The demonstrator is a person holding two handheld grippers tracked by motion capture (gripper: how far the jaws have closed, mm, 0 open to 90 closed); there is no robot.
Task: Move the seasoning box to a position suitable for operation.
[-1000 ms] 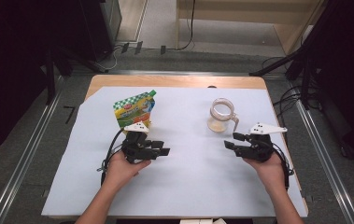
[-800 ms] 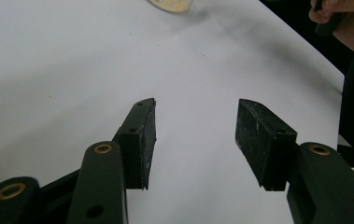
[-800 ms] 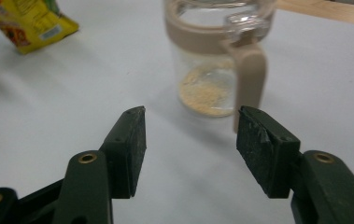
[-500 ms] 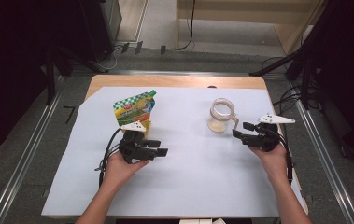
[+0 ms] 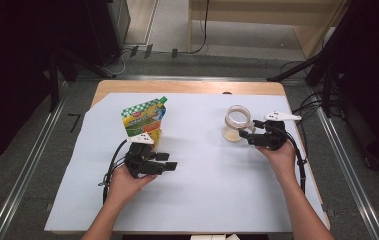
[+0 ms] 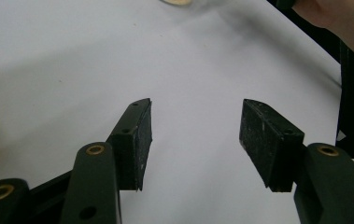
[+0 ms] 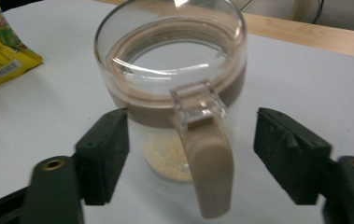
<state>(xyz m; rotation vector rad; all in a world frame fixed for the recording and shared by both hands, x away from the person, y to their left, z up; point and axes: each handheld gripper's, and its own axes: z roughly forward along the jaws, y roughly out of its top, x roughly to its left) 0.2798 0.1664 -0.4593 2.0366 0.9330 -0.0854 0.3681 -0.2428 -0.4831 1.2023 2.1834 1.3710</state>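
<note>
R gripper sits at the right side of the table, held in the person's right hand, jaws pointing left toward a clear glass mug. In the right gripper view the jaws are spread wide w/ the mug's beige handle between them; neither pad touches the glass or the handle. Mug stands upright, has a tan band around its upper wall and a thin layer of pale yellowish granules at the bottom. Grey three-cornered plate sits on top of this gripper; a black cable trails back along the forearm.

L gripper is at centre-left, in the left hand, jaws pointing right across bare sheet. In the left gripper view its jaws are wide apart w/ nothing between them, just white sheet beneath. A yellow-and-green snack pouch stands just behind this gripper, near it; can't tell if they touch. Pouch edge shows at the far left of the left gripper view, and at the top left of the right gripper view.

Pouch and mug are well apart, both on the white sheet that covers most of the wooden table.
</note>
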